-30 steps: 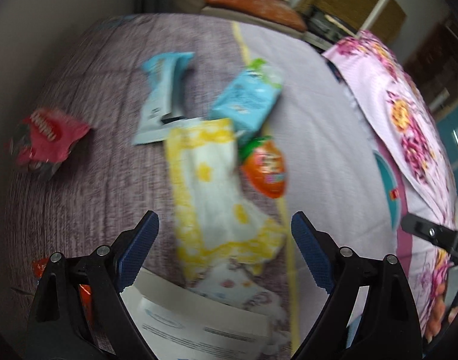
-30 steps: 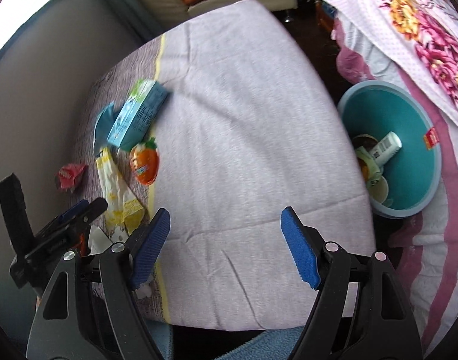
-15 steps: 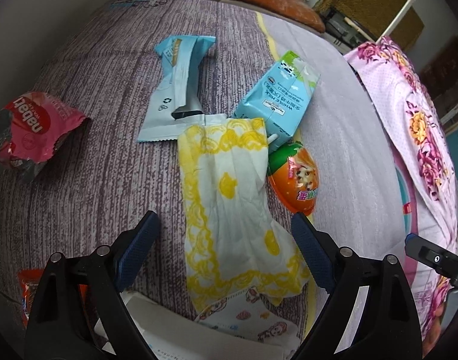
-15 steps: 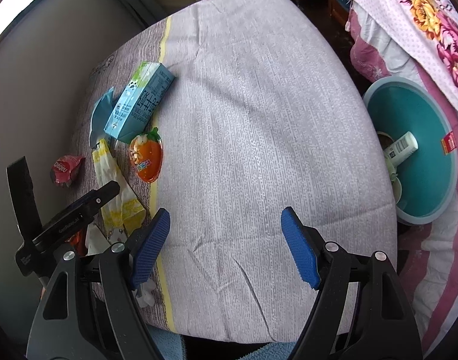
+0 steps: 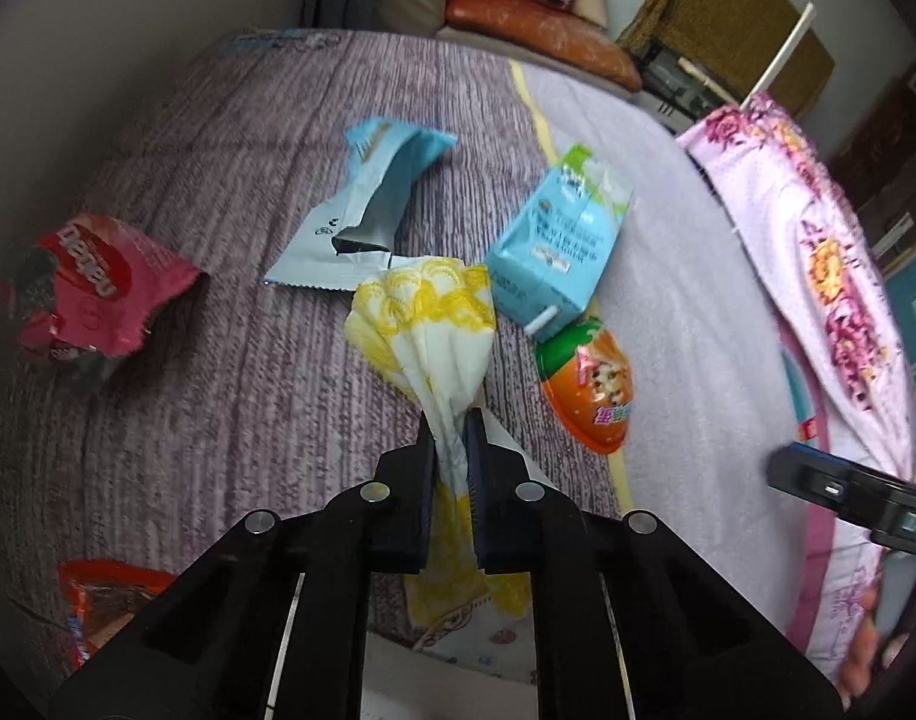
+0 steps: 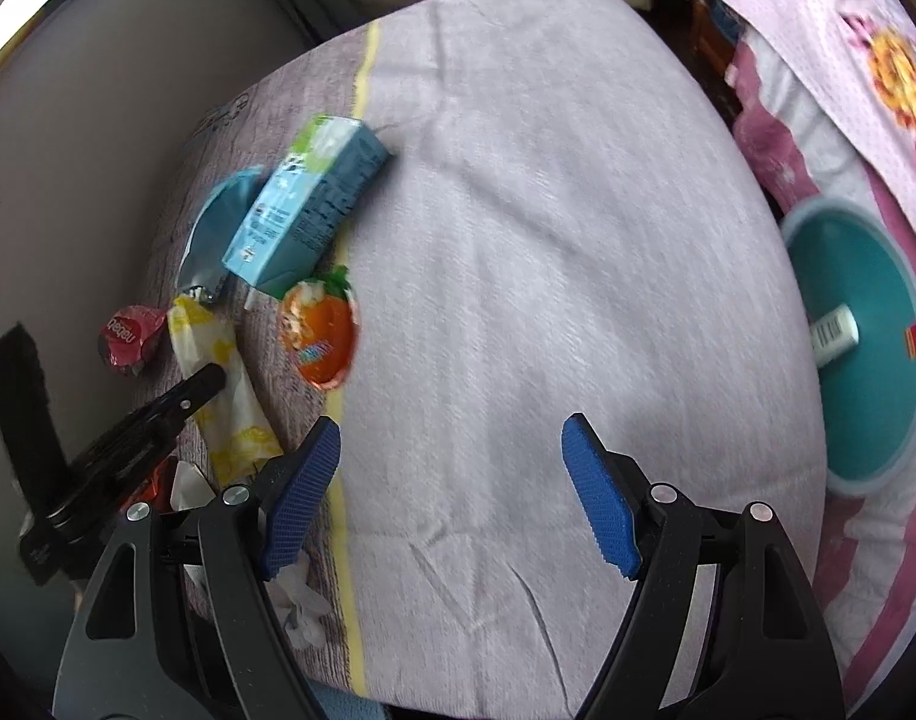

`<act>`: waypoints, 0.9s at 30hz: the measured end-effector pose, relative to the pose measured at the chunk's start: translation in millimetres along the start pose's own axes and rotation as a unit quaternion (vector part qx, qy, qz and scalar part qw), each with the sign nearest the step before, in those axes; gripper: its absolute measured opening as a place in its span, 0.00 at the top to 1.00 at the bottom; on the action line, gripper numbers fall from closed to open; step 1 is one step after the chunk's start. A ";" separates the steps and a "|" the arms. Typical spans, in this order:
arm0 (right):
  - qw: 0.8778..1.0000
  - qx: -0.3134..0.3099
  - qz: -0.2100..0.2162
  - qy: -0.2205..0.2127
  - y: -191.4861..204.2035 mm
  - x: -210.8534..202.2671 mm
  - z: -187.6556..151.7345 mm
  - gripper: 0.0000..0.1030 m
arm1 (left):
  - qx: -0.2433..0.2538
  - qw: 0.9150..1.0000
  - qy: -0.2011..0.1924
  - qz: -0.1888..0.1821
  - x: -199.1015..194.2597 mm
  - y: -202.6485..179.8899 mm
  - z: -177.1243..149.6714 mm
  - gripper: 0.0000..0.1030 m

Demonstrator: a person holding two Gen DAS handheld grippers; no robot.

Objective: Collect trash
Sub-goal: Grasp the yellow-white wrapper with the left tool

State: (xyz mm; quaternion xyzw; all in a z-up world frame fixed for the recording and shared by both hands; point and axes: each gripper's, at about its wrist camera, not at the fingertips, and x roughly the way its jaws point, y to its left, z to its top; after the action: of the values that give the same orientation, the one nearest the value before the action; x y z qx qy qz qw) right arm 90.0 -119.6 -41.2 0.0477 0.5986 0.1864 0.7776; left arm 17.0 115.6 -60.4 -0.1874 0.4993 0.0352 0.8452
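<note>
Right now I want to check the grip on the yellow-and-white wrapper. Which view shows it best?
The left wrist view: the yellow-and-white wrapper sits centre frame, bunched and pinched between the shut left gripper. The right wrist view shows the wrapper only small, from the side, partly behind the left gripper.

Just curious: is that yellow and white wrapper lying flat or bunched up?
Bunched up. The left tool has just closed on the yellow and white wrapper, pinching it into folds that fan out beyond the pads.
</note>
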 end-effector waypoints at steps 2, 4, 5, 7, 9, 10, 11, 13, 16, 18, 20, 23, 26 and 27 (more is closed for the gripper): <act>1.000 -0.024 -0.006 -0.007 14.1 6.2 6.4 0.29 | -0.002 1.000 -0.004 -0.015 -5.5 5.6 2.7 0.90; 0.999 -0.042 -0.007 -0.013 24.1 11.4 10.4 0.29 | -0.008 0.999 -0.006 -0.033 -11.0 13.4 4.5 0.90; 0.998 -0.057 -0.008 -0.014 34.0 16.8 14.0 0.29 | -0.013 0.999 -0.007 -0.044 -13.4 18.6 5.5 0.90; 0.997 -0.072 -0.009 -0.014 44.0 23.1 17.9 0.31 | -0.018 0.998 -0.008 -0.058 -15.7 25.2 7.3 0.90; 0.996 -0.090 -0.010 -0.009 55.3 33.2 22.6 0.39 | -0.024 0.998 -0.009 -0.065 -17.9 33.4 7.7 0.90; 0.995 -0.096 -0.009 -0.003 59.5 38.6 24.8 0.43 | -0.028 0.997 -0.009 -0.067 -18.6 38.0 7.7 0.90; 0.995 -0.100 -0.008 0.003 62.6 43.4 27.7 0.43 | -0.034 0.997 -0.009 -0.069 -18.6 42.7 7.8 0.90; 0.993 -0.113 -0.013 0.008 71.4 54.0 32.9 0.43 | -0.042 0.997 -0.008 -0.070 -18.8 48.3 7.9 0.90; 0.992 -0.122 -0.013 0.012 77.5 63.7 37.2 0.43 | -0.049 0.996 -0.004 -0.071 -16.0 53.6 7.9 0.90; 0.991 -0.132 -0.019 0.014 79.7 71.4 39.7 0.43 | -0.050 0.996 -0.001 -0.070 -15.5 54.9 7.1 0.90; 0.990 -0.136 -0.022 0.019 80.4 75.3 37.2 0.58 | -0.052 0.996 0.000 -0.071 -14.7 55.2 7.3 0.90; 0.990 -0.139 -0.026 0.010 80.4 71.7 34.0 0.57 | -0.049 0.996 -0.003 -0.076 -20.2 50.0 6.9 0.90; 0.993 -0.115 -0.006 0.004 65.2 56.9 31.0 0.57 | -0.032 0.996 -0.009 -0.081 -28.3 34.9 8.8 0.90; 0.994 -0.109 -0.004 -0.001 59.3 51.3 30.0 0.57 | -0.025 0.996 -0.010 -0.083 -30.7 28.7 9.8 0.90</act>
State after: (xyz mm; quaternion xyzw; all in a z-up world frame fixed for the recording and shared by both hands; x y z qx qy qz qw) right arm 115.6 -42.5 -62.0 -0.0394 0.5741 0.2470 0.7797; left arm 2.7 149.6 -37.9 -0.2487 0.4722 -0.0204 0.8454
